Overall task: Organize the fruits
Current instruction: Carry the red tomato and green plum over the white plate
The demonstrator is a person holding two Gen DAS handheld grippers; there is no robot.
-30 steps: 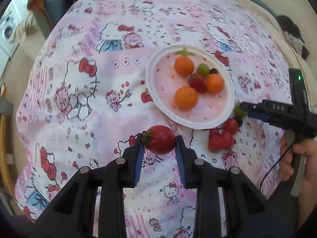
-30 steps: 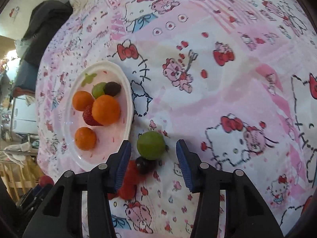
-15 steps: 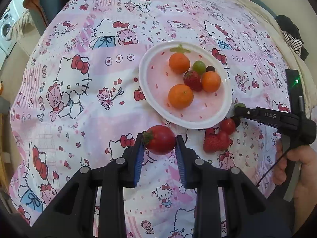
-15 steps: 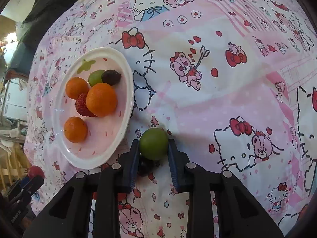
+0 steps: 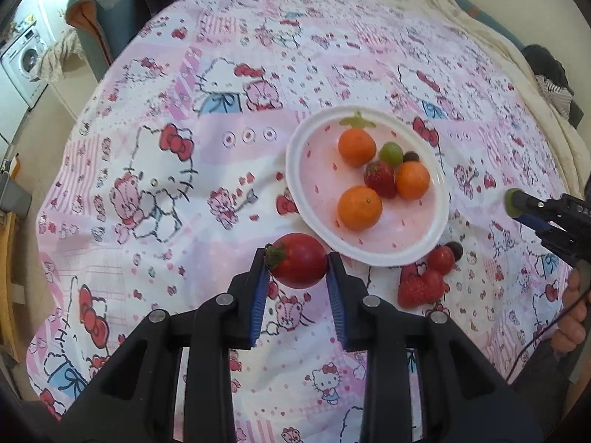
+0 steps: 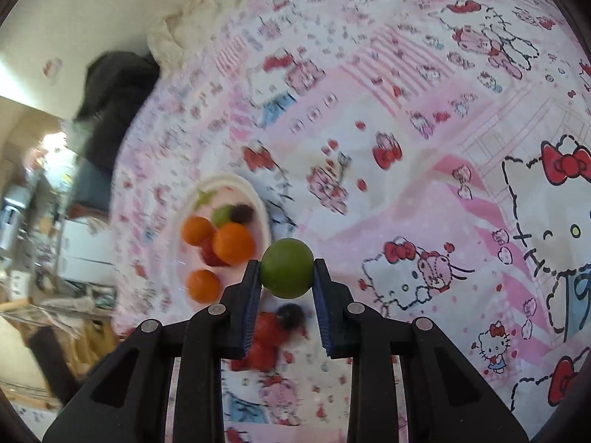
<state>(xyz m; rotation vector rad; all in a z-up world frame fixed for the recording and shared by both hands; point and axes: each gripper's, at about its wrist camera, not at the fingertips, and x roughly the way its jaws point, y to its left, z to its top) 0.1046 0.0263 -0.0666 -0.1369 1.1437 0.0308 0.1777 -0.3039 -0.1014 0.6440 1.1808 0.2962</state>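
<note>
My left gripper [image 5: 297, 260] is shut on a red tomato [image 5: 298, 260], held above the cloth just in front of the white plate [image 5: 299, 170]. The plate holds three oranges, a strawberry [image 5: 380, 179], a green grape and a dark grape. My right gripper [image 6: 287, 274] is shut on a green lime [image 6: 287, 268], lifted above the cloth right of the plate [image 6: 258, 193]; it also shows in the left wrist view [image 5: 517, 203]. A small tomato [image 5: 440, 259], a dark grape [image 5: 455, 250] and strawberries [image 5: 421, 288] lie on the cloth by the plate's near right rim.
A pink Hello Kitty cloth [image 5: 166, 184] covers the table. A chair [image 5: 107, 37] and a washing machine [image 5: 26, 62] stand beyond the far left edge. Dark clothing [image 5: 554, 77] lies at the far right. The person's hand [image 5: 572, 317] holds the right gripper's handle.
The right gripper closed on the lime and lifted it off the cloth, away from the dark grape. The left gripper kept the tomato and rose and drew back a little.
</note>
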